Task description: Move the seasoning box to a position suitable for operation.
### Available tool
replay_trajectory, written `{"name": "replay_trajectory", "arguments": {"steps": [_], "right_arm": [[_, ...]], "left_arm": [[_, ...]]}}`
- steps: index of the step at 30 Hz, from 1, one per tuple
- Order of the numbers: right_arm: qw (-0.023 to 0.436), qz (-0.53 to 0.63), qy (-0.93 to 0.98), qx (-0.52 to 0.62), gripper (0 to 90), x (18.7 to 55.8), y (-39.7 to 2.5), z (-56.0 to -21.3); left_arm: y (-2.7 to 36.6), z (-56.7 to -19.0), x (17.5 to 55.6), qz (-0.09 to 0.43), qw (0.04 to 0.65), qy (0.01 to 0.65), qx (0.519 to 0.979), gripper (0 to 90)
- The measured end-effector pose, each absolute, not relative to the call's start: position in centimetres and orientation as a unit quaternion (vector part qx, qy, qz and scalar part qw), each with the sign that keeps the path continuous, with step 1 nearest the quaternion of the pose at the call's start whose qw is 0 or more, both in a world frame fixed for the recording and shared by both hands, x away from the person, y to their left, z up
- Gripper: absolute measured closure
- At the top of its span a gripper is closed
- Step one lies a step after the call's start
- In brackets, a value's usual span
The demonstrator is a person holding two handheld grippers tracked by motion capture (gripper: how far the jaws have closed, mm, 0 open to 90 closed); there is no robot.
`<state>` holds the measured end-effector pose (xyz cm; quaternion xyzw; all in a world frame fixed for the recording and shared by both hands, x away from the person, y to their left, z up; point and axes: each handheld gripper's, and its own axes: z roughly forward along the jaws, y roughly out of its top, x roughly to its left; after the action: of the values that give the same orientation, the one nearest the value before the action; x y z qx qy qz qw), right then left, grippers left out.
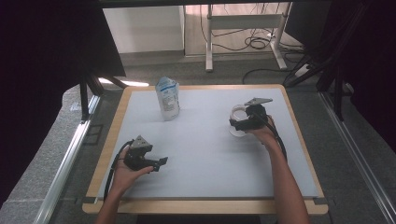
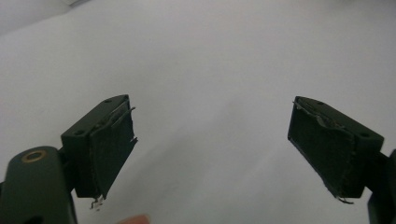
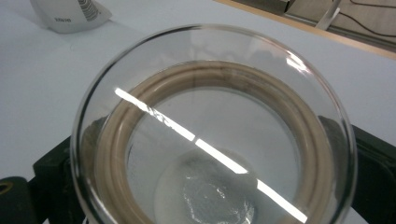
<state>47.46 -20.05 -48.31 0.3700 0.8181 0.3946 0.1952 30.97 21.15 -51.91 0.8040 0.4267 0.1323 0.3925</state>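
Observation:
A clear round glass jar (image 3: pixel 210 60) with a beige ring inside its rim sits between the jaws of my right gripper (image 3: pixel 212 168), which is shut on its sides. In the high view this jar (image 1: pixel 237 112) is at the right middle of the white mat, with the right gripper (image 1: pixel 239 124) at it. A white and blue pouch (image 1: pixel 168 99) stands upright at the back of the mat, left of centre; its base (image 3: pixel 70 14) is seen beyond the jar. My left gripper (image 1: pixel 161 162) hovers open over the front left of the mat, jaws wide apart (image 2: pixel 210 107) with nothing between them.
The white mat (image 1: pixel 205 154) covers a wooden table (image 1: pixel 107 154). Beyond the table's far edge stand a white desk frame (image 1: pixel 243 23) and cables (image 1: pixel 257 44) on the floor. Dark stands flank the table on both sides.

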Motion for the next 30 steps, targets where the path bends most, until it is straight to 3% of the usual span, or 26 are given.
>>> {"name": "replay_trajectory", "arguments": {"steps": [7,30], "right_arm": [[0.188,0.406,0.821,0.355,10.5,47.2,-20.2,-48.2],[0.186,0.435,0.813,0.339,10.9,45.7,-21.4,-46.3]], "left_arm": [[20.9,-52.1,31.0,0.131,0.389,0.427,0.806,14.3],[20.8,-52.4,31.2,0.128,0.386,0.428,0.807,14.1]]}}
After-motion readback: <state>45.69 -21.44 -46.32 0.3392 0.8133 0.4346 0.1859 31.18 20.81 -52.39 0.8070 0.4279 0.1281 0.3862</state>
